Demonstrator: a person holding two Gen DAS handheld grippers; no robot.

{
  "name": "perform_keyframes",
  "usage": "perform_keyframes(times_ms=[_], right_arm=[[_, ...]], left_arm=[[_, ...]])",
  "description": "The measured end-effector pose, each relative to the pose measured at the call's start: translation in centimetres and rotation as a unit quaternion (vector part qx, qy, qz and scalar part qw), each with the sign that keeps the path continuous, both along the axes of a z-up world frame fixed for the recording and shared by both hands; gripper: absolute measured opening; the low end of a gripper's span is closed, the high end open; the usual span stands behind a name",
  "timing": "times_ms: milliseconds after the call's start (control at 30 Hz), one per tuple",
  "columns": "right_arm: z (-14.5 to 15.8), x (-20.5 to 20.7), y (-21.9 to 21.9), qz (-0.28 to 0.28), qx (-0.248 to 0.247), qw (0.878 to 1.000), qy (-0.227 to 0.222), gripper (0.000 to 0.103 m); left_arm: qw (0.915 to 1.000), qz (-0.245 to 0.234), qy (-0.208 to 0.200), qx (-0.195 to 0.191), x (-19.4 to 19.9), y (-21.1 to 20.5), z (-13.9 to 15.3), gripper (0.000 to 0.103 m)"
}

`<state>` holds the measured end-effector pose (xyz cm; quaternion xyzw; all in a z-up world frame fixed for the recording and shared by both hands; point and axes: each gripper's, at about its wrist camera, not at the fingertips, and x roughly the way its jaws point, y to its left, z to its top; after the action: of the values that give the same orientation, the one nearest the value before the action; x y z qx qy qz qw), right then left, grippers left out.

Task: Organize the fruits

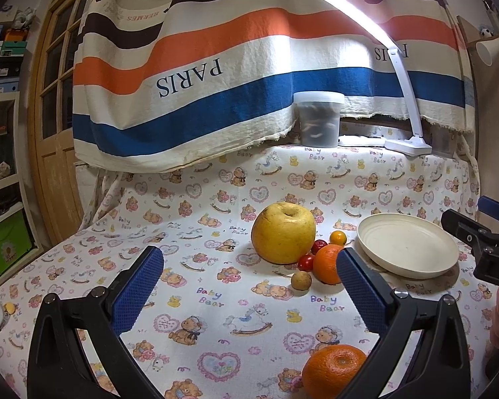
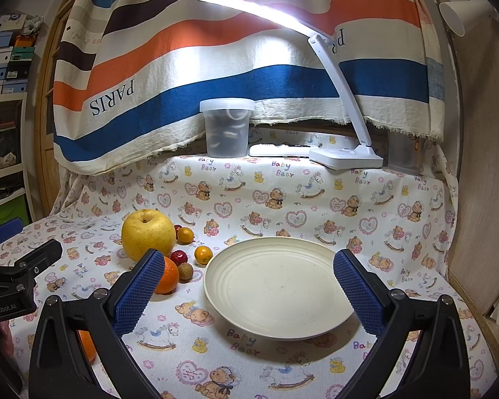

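I see the yellow apple [image 1: 283, 232] sitting upright, stem dimple up, left of my empty cream plate [image 2: 276, 286], small fruits clustered between. My left gripper [image 1: 249, 294] and right gripper [image 2: 248, 291] both gape wide, holding nothing.

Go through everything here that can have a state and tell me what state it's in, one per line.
Left gripper: open, holding nothing.
Right gripper: open, holding nothing.
Plate: upright, empty.
Desk lamp: switched on.
Plastic tub: lid on, something inside.
Yellow apple: on the cloth, stem end up.
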<state>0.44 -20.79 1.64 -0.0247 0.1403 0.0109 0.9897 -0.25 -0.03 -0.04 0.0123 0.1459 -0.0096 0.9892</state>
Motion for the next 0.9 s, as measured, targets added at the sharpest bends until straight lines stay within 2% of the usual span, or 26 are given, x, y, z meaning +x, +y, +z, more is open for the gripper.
perform_keyframes(times_ms=[900], right_arm=[[0.11,0.05,-0.07,0.002,-0.001,1.0,0.003,0.102]], left_arm=[[1.0,-0.002,0.002,0.001,0.03,-0.04,0.06,0.103]])
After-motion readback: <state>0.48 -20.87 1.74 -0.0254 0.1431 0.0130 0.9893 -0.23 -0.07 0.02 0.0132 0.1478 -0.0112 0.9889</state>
